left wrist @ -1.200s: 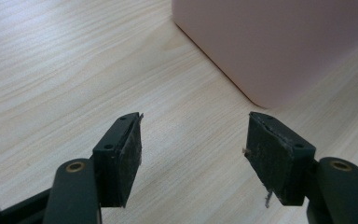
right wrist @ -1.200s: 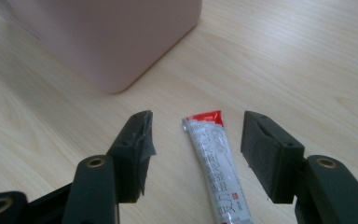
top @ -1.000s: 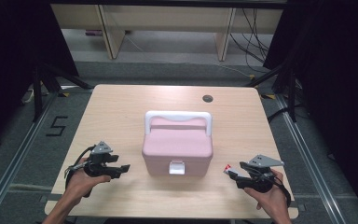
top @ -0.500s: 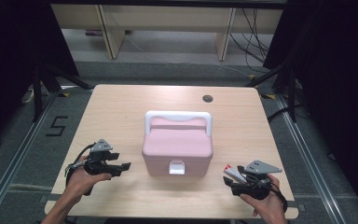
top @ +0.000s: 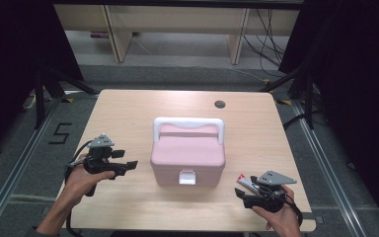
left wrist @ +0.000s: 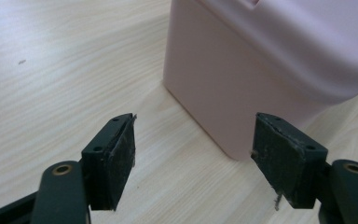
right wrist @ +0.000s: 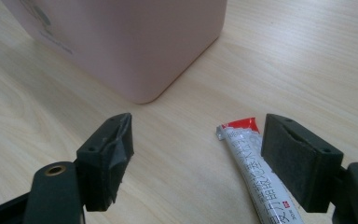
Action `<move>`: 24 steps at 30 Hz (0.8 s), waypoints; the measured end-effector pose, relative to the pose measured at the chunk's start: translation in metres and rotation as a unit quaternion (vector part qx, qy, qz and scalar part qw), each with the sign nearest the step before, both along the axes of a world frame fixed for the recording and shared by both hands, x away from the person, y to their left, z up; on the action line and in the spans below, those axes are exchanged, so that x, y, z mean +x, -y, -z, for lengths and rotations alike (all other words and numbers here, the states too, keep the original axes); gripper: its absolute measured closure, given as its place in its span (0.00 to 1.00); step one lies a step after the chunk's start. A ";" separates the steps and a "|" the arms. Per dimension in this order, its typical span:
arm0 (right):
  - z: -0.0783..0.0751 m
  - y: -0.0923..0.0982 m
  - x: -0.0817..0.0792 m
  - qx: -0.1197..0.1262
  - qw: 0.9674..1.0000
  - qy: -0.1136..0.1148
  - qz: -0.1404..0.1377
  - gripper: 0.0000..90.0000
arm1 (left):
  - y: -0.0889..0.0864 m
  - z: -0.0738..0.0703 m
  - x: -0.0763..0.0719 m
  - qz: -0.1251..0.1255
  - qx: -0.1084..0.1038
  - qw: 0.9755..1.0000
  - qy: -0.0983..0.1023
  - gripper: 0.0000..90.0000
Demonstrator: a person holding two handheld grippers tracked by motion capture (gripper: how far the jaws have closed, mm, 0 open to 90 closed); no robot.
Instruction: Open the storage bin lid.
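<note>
A pink box with a white handle and a white front latch stands shut at the middle of the wooden table. My left gripper hovers left of the box, pointing at its side. Its jaws have just been opening and are open, with nothing between them. My right gripper sits low at the box's front right. Its jaws have also just been opening and are open. A white tube with a red end lies on the table between them, close to the right pad, untouched.
A small round hole sits near the table's far edge. The near table edge runs just below both hands. Beyond the table are shelf legs and cables on a grey floor; a "5" mark lies left of the table.
The left gripper has lifted a little beside the box. The right hand has shifted slightly toward the near edge, and its jaws stand wider. The tube and box stay put.
</note>
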State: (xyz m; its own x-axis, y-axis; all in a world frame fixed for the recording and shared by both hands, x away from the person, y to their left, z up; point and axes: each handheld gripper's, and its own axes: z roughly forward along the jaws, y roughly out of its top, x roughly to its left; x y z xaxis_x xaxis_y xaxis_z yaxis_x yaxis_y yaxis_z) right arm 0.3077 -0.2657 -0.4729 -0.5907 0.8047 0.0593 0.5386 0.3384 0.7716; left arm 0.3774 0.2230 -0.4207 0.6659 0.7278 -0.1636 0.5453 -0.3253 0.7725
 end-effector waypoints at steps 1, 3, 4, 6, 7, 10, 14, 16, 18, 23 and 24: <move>0.000 -0.002 -0.002 0.008 1.000 -0.012 0.006 0.29 | 0.001 -0.003 0.001 0.002 0.000 1.000 0.003 0.33; -0.001 -0.001 -0.002 0.005 1.000 -0.012 0.006 0.30 | 0.002 -0.012 0.003 0.011 0.001 1.000 0.004 0.33; -0.001 0.000 0.000 -0.003 1.000 0.000 0.001 0.30 | 0.005 -0.015 0.003 0.010 -0.008 1.000 0.005 0.34; 0.000 -0.001 -0.001 -0.002 1.000 -0.001 -0.001 0.30 | 0.005 -0.024 0.006 0.021 0.005 1.000 0.011 0.34; -0.001 -0.001 -0.001 -0.002 1.000 -0.001 -0.001 0.30 | 0.005 -0.024 0.006 0.021 0.005 1.000 0.011 0.34; 0.000 -0.003 -0.001 0.002 1.000 -0.008 0.001 0.30 | 0.010 -0.038 0.014 0.032 0.013 0.999 0.016 0.35; 0.001 -0.005 -0.001 0.002 1.000 -0.010 0.001 0.30 | 0.022 -0.052 0.021 0.043 0.022 0.999 0.022 0.35; 0.001 -0.004 0.000 -0.007 1.000 0.000 -0.007 0.30 | 0.027 -0.058 0.024 0.043 0.028 0.998 0.028 0.35; 0.001 -0.005 0.000 -0.002 1.000 -0.002 -0.005 0.30 | 0.032 -0.062 0.028 0.047 0.032 0.998 0.029 0.35; 0.001 -0.005 0.000 -0.006 1.000 0.001 -0.007 0.30 | 0.043 -0.070 0.033 0.055 0.041 0.997 0.032 0.35; 0.001 -0.005 -0.001 0.000 1.000 -0.009 -0.003 0.30 | 0.047 -0.074 0.036 0.055 0.046 0.997 0.035 0.35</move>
